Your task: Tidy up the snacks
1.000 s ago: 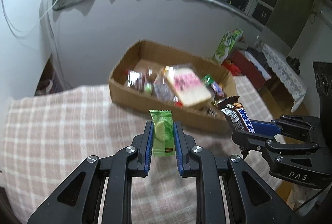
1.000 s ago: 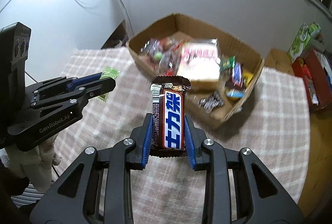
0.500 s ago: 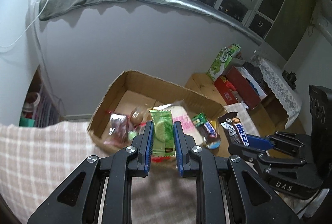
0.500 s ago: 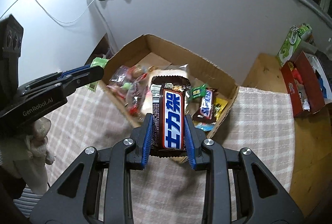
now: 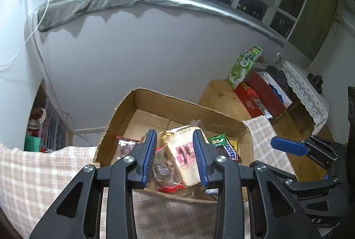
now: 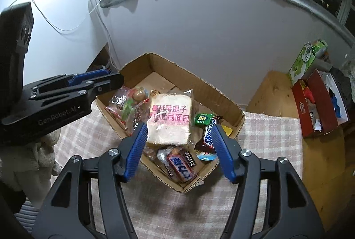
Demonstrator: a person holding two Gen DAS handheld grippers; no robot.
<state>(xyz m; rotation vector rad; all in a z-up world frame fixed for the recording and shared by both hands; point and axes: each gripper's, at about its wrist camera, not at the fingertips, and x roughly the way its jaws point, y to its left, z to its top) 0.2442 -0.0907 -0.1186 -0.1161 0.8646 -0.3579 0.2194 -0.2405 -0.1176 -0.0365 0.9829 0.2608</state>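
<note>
Cardboard box [image 6: 224, 95]: open-topped, on the checked tablecloth [image 6: 266, 128]; my reference point. Inside it I log a bagged bread slice [image 6: 169, 121] at centre, a brown Snickers bar [image 6: 207, 139] just to its right, a blue-and-red bar [image 6: 182, 167] in the near corner, and clear candy bags [image 6: 126, 106] to the bread's left.

Right gripper [image 6: 178, 150]: above the box's near side, jaws opening, nothing between them.

Left gripper [image 5: 175, 158]: also over the near edge, jaws opening, empty.

Red carton [image 6: 310, 106]: well right of the box, on a wooden surface.
</note>
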